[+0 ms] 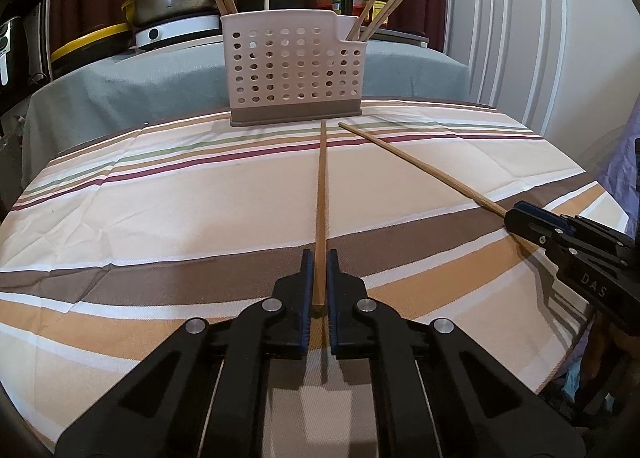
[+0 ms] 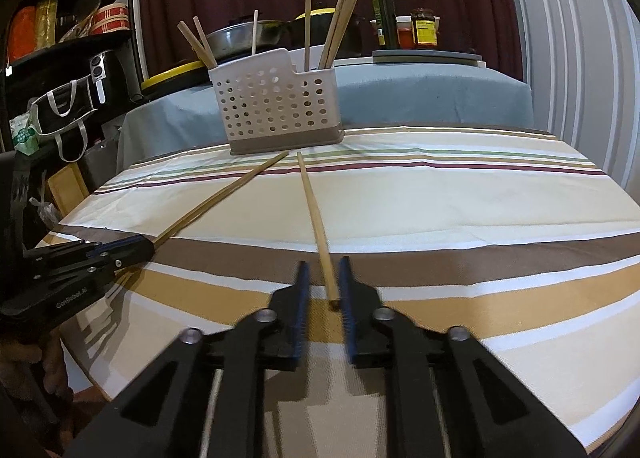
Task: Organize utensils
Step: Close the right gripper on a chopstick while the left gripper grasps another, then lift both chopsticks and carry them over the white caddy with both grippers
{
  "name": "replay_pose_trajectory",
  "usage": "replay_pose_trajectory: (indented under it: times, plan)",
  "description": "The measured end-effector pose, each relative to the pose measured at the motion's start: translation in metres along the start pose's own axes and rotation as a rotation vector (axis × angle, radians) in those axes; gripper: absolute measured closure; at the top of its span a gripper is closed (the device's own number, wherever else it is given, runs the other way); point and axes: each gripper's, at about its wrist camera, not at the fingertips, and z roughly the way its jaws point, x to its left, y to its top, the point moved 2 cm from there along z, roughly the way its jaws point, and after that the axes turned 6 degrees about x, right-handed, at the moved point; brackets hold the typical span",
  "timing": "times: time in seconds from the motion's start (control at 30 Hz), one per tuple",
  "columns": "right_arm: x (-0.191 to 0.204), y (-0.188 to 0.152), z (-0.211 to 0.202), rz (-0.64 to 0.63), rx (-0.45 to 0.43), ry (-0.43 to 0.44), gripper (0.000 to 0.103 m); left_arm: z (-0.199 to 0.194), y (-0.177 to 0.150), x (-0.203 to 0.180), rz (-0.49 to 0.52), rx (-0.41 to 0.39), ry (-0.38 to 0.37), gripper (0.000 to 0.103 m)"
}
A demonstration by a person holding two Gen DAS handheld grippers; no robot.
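Chopsticks: (image 1: 321,210) pinched near butt by left gripper (image 1: 320,270), (image 2: 316,218) loosely straddled by parted right gripper (image 2: 323,278); judged light, stiff, slippery.

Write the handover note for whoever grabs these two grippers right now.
Left gripper: closed around the thick end of one chopstick, though a slight gap shows on each side, so contact is not certain.
Right gripper: open, straddling the end of the second chopstick, not yet clamped.
Both sticks lie on the striped tablecloth, tips toward the perforated holder.
Done: several chopsticks already stand in the holder.
Left: close the right gripper, lift both, drop them in.
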Motion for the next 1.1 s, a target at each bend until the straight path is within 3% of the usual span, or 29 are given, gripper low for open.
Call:
replay_pose_trajectory:
  times: [0.33,0.67,1.1]
  plan:
    - [0.009,0.004,-0.01,-0.029,-0.009,-0.011,0.097,-0.006,0.001,0.0,-0.009,-0.015,-0.006,0.097]
    - [0.021,0.028,-0.051,-0.066,-0.101,-0.027,0.097,-0.039,0.01,0.001,0.025,-0.089,0.019,0.097]
    - [0.032,0.06,-0.093,-0.069,-0.217,-0.01,0.097,-0.095,0.037,0.015,-0.005,-0.21,0.028,0.097]
